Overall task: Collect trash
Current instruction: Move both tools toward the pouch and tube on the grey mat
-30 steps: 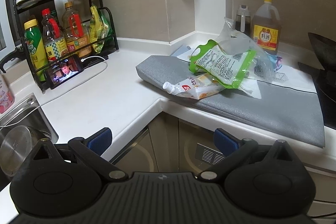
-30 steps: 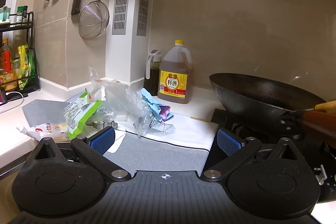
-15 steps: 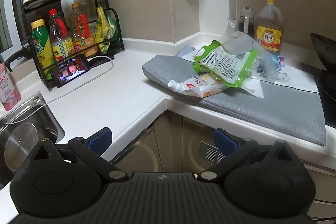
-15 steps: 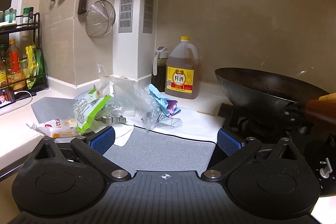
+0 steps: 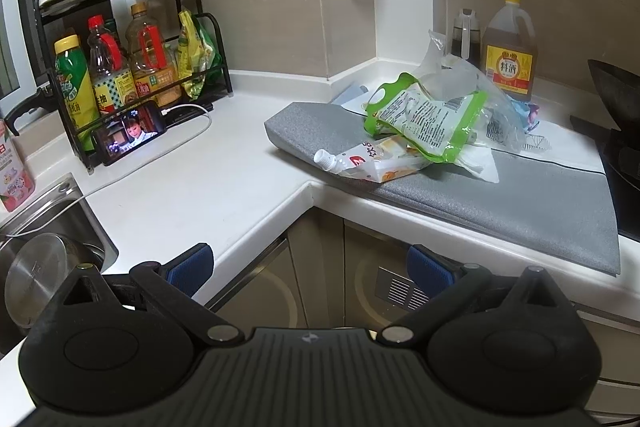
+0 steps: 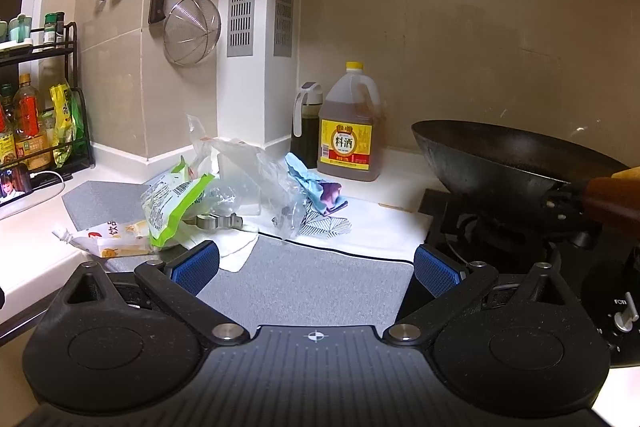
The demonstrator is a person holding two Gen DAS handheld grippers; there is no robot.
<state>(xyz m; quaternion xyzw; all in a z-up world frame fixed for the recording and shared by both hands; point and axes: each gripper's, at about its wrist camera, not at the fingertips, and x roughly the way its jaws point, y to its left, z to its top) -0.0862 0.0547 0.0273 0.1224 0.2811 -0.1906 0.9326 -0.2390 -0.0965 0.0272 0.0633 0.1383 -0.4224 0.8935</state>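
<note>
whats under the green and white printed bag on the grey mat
The green and white printed bag lies on a white spouted pouch with orange print and white paper, on the grey mat. Anything beneath its middle is covered.

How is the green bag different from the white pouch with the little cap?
The green bag is bigger and lies on top; the white pouch is smaller, partly underneath. The bag has green edges and no spout; the pouch has a white screw cap. Both are crumpled trash on the grey mat.

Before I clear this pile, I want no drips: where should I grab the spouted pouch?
Probably by the neck just behind the white cap of the spouted pouch. It lies flat on the grey mat, its spout sticking out free to the left while the green bag overlaps its other end. Come from the left.
</note>
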